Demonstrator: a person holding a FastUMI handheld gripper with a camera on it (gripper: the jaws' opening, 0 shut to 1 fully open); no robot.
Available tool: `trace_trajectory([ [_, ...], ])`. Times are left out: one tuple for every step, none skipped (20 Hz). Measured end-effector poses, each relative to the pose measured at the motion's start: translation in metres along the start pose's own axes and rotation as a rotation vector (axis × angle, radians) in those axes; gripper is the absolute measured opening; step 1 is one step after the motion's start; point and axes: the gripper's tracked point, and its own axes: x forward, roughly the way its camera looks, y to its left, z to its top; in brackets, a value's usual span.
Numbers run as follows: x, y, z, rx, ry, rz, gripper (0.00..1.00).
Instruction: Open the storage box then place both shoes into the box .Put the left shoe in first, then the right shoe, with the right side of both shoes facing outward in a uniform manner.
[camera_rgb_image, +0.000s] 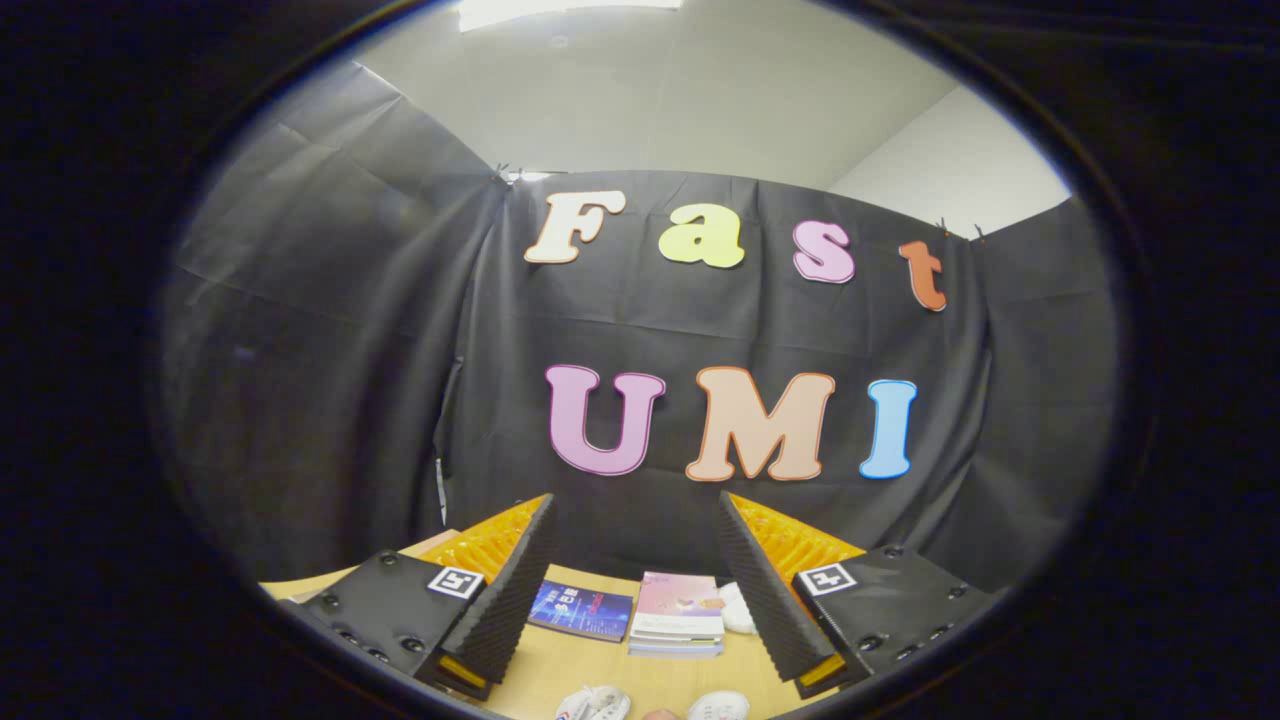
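Gripper view: the gripper (635, 570) is held high and level, its two black ribbed fingers (515, 590) spread wide apart and grasping nothing; between and beyond them, on the pale wooden tabletop (560, 670), lie a dark blue booklet (580, 608) and a small stack of pink-covered books (678, 615), with a crumpled white object (738, 606) just beside the stack; nearer the fingers, low between them, sit the tops of two white shoes (594, 703) (717, 706), cut off by the view, so which is left I cannot tell; the storage box I cannot place. By my judgement the task has barely begun; the opening step is in hand; next the gripper must tilt down, find the box and reach for its lid.
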Motion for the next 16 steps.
trace_trajectory([
  [0.001,0.001,-0.001,0.004,0.007,0.005,0.98],
  [0.002,0.005,-0.011,0.017,0.025,0.021,0.98],
  [0.003,0.011,-0.019,0.035,0.047,0.041,0.98],
  [0.005,0.019,-0.032,0.060,0.078,0.070,0.98],
  [0.007,0.027,-0.045,0.092,0.107,0.101,0.98],
  [0.008,0.037,-0.059,0.131,0.138,0.137,0.98],
  [0.010,0.047,-0.073,0.177,0.167,0.173,0.98],
  [0.011,0.055,-0.089,0.230,0.201,0.206,0.98],
  [0.012,0.065,-0.104,0.286,0.242,0.236,0.98],
  [0.013,0.072,-0.124,0.342,0.290,0.255,0.98],
  [0.013,0.080,-0.139,0.389,0.322,0.274,0.97],
  [0.015,0.085,-0.152,0.422,0.343,0.284,0.96],
  [0.017,0.092,-0.168,0.449,0.377,0.296,0.95],
  [0.018,0.099,-0.186,0.480,0.416,0.309,0.95],
  [0.018,0.105,-0.203,0.509,0.459,0.318,0.96],
  [0.016,0.113,-0.221,0.544,0.497,0.328,0.96],
])
